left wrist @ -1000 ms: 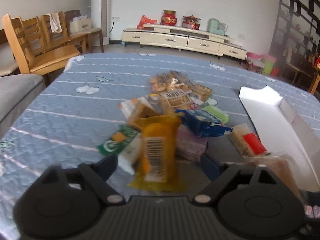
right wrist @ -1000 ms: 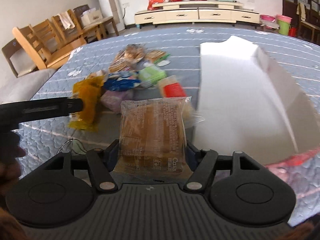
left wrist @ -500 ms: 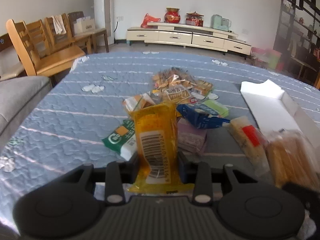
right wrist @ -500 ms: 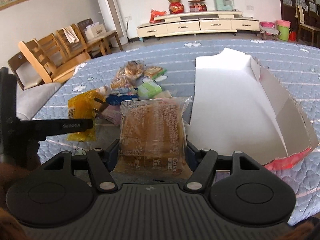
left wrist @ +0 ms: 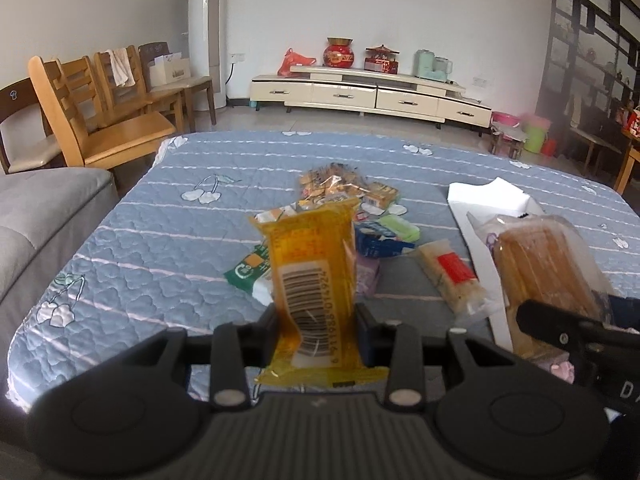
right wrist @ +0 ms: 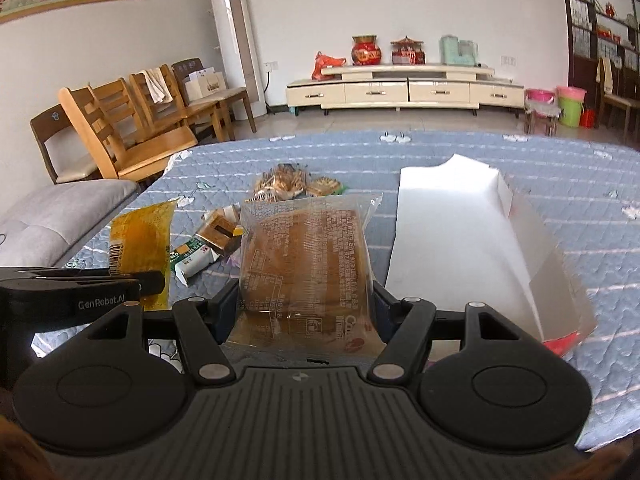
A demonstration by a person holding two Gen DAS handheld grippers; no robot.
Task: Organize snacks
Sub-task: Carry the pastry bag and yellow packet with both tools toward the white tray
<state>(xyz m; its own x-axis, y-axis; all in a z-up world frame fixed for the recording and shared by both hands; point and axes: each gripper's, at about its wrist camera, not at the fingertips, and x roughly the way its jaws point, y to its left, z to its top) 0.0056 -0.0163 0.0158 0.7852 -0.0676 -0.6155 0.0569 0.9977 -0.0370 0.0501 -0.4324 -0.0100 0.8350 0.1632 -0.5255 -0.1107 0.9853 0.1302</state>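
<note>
Your left gripper (left wrist: 316, 320) is clamped on a yellow snack packet (left wrist: 310, 276) — barcode side facing the camera, packet standing upright between the jaws and lifted clear of the blue quilted table cover (left wrist: 168, 240). Your right gripper (right wrist: 306, 300) pinches a clear-wrapped brown cake (right wrist: 306, 258), also upright, printed text toward the lens; from the left wrist view the same cake (left wrist: 540, 264) shows at the right edge, just beside the yellow packet's side of the pile. The white open box (right wrist: 460, 232) lies on the cover to the right of the cake, its long side wall standing up, red showing at the near corner. The loose snack pile (left wrist: 360, 216) sits mid-table beyond both grippers: a green-and-white packet (left wrist: 250, 270) lying flat just left of the yellow packet, a blue packet (left wrist: 378, 240) and a pale green one (left wrist: 400, 227) behind it, a long pale bar with a red label (left wrist: 450, 276) between the pile and the box, a purple packet (left wrist: 367, 274) partly hidden behind the yellow one, and a clear bag of small brown snacks (left wrist: 332, 182) at the far end. From the right wrist view, the left gripper (right wrist: 152, 282) holds level with yours — the two near each other, not touching.
</note>
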